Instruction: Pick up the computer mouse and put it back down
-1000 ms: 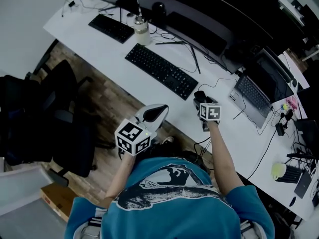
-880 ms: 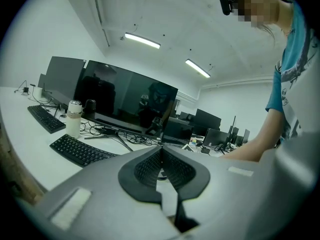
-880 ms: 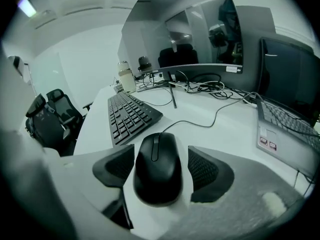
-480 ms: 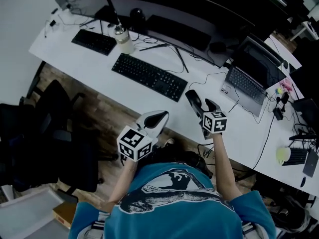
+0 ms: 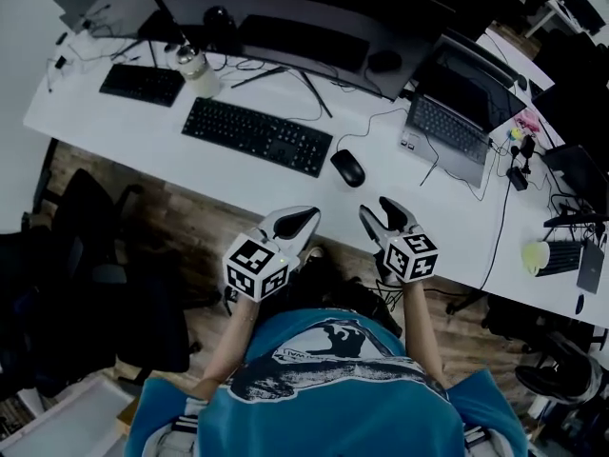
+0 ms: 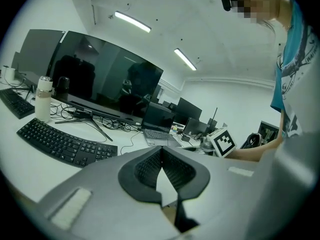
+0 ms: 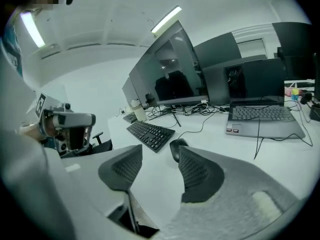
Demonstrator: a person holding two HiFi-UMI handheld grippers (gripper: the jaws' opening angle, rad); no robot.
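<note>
The black computer mouse (image 5: pixel 348 168) lies alone on the white desk (image 5: pixel 447 219), just right of the long keyboard; the right gripper view has the mouse (image 7: pixel 176 148) just beyond the jaw tips. My right gripper (image 5: pixel 378 212) hovers at the desk's near edge, short of the mouse and apart from it. It (image 7: pixel 160 166) is open, its jaws have just been closing, and nothing is between them. Over the floor beside the person, my left gripper (image 5: pixel 293 222) stays shut on nothing, its pads (image 6: pixel 172 169) pressed together.
A black keyboard (image 5: pixel 257 136) lies left of the mouse, with a second keyboard (image 5: pixel 141 82) and a bottle (image 5: pixel 195 69) farther left. A wide monitor (image 5: pixel 295 8) stands behind, an open laptop (image 5: pixel 452 122) to the right, with cables between. An office chair (image 5: pixel 86 255) stands at left.
My right gripper has drawn back from the mouse toward the desk's near edge and risen; the mouse now lies uncovered on the desk. The jaws stand narrower. The left gripper has barely shifted.
</note>
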